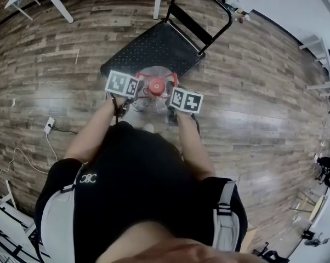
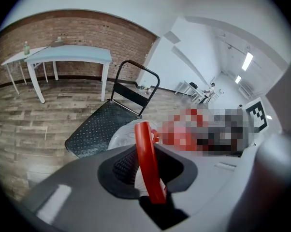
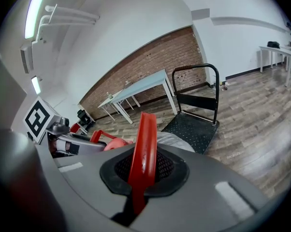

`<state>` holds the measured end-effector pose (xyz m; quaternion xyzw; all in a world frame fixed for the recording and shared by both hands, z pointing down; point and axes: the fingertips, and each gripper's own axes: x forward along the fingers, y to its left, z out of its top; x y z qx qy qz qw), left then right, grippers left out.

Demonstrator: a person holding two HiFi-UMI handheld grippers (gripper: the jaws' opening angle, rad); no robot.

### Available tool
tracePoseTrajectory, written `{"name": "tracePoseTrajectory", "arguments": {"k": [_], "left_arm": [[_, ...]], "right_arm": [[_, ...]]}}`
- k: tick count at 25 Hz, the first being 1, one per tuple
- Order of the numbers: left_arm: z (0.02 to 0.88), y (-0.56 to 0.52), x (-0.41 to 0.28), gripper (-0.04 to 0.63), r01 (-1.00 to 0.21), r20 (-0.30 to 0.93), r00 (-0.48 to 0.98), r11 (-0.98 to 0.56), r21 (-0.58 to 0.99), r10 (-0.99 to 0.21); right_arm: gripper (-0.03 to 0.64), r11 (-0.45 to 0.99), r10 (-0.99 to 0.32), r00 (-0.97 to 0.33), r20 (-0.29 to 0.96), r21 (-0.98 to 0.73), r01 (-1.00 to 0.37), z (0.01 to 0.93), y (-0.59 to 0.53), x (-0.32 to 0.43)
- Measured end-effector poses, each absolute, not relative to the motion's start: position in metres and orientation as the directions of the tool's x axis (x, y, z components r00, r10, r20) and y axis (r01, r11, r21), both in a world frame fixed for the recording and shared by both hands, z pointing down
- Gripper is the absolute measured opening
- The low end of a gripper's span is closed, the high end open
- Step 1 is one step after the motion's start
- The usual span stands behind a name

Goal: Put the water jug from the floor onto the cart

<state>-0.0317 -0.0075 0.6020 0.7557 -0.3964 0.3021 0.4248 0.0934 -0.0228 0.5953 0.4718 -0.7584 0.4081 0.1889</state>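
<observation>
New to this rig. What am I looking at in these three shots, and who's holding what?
No robot here: a person holds a claw in each hand. The head view is from a camera on their head, looking steeply down at the wood floor and a black cart. The two gripper views are from cameras riding on each claw, looking along its jaws. The patterned cubes are part of the claws. The left claw and right claw are each shut on the red handle of a clear jug with a red cap, one from either side. The jug is just in front of the cart, not on it. The mosaic patch was added afterwards.
</observation>
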Motion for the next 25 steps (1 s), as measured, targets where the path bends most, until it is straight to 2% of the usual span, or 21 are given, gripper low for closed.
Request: {"name": "tracePoseTrajectory", "arguments": {"k": [14,25], "left_arm": [[0.618,-0.066,-0.031,0.081,-0.816,0.775,0.566,-0.328,0.477,-0.281],[0.62,-0.123,-0.064,0.081,-0.786,0.765,0.594,-0.381,0.486,-0.248]], "right_arm": [[0.017,0.139,-0.547,-0.437,0.714,-0.437,-0.889,0.613,-0.073,0.087],[0.017,0.107,-0.547,-0.373,0.749,-0.379,-0.919,0.608,-0.125,0.062]]}}
